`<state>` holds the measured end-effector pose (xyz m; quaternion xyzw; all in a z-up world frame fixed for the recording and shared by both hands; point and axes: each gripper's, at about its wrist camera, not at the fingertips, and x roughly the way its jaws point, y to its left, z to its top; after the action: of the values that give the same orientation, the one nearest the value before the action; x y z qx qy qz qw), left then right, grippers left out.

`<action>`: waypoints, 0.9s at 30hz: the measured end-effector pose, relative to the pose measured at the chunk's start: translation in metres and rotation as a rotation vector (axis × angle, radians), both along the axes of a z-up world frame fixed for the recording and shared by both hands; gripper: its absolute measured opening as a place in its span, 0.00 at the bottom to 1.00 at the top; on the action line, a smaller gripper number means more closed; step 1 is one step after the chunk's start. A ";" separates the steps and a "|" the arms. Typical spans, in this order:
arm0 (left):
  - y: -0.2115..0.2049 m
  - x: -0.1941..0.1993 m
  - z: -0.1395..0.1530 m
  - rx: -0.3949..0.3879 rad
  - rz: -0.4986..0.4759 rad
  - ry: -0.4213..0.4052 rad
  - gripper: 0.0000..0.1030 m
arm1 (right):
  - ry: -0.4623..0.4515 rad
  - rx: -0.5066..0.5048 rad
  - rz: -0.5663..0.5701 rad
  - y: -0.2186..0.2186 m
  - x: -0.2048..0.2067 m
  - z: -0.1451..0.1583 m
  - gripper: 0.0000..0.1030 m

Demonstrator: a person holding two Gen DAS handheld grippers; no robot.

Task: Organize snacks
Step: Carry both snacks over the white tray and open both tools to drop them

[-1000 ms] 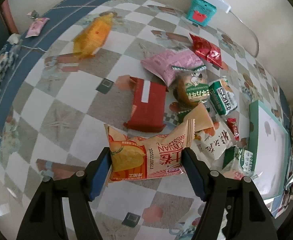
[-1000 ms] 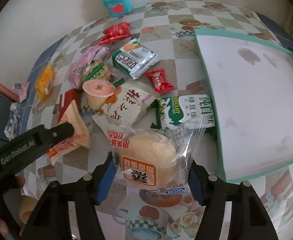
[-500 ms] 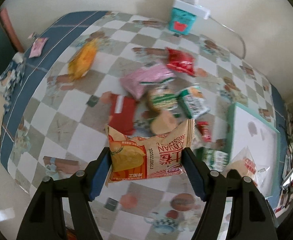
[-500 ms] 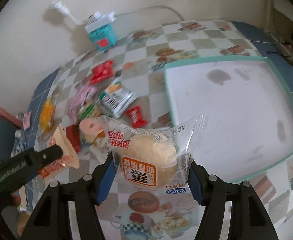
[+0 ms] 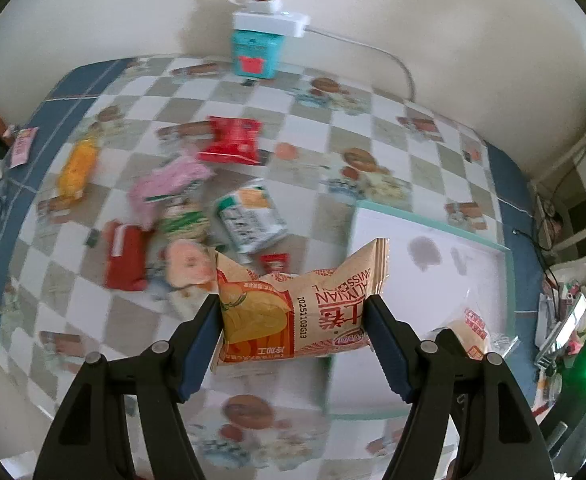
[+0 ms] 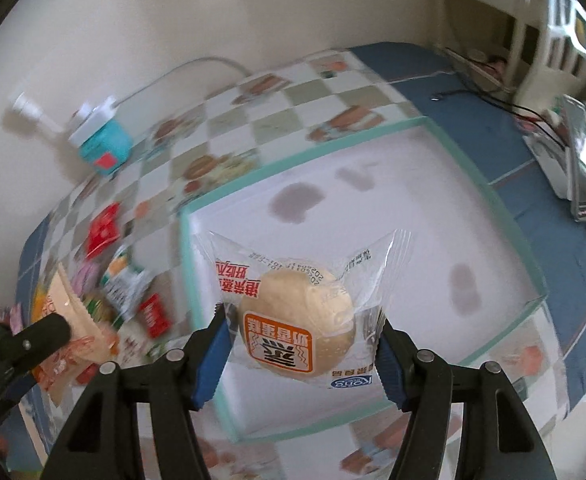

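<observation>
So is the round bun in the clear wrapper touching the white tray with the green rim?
Apart. The right wrist view shows the bun pinched between the right gripper's blue pads, above the tray.

Clear glossy plastic bun wrapper (image 6: 301, 280)

An orange-and-cream crinkle-edged cake packet (image 5: 293, 312) hangs lengthwise, print upside down, above the tabletop near the edge of a white, teal-rimmed tray (image 6: 425, 124). A clear-wrapped round pale bun with an orange label (image 6: 297, 328) hangs over that tray's stained floor. Blurred loose snacks, seemingly red, pink, green and yellow packets (image 5: 233, 144), lie scattered beside the tray.
</observation>
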<state>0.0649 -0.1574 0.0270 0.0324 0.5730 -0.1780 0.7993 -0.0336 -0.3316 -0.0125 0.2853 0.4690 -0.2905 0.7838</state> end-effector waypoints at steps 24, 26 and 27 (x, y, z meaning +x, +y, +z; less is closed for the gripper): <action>-0.135 0.015 -0.070 0.019 -0.162 -0.005 0.71 | 0.024 0.038 -0.194 -0.115 0.002 -0.036 0.67; -0.137 0.017 -0.071 0.024 -0.160 -0.024 0.71 | 0.027 0.031 -0.196 -0.116 0.004 -0.037 0.67; -0.137 0.017 -0.072 0.025 -0.160 -0.025 0.71 | 0.027 0.030 -0.194 -0.117 0.005 -0.037 0.67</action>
<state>0.0824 -0.2942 -0.0454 0.0902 0.5607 -0.2340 0.7891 -0.0286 -0.4485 -0.0498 0.3372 0.4538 -0.3616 0.7413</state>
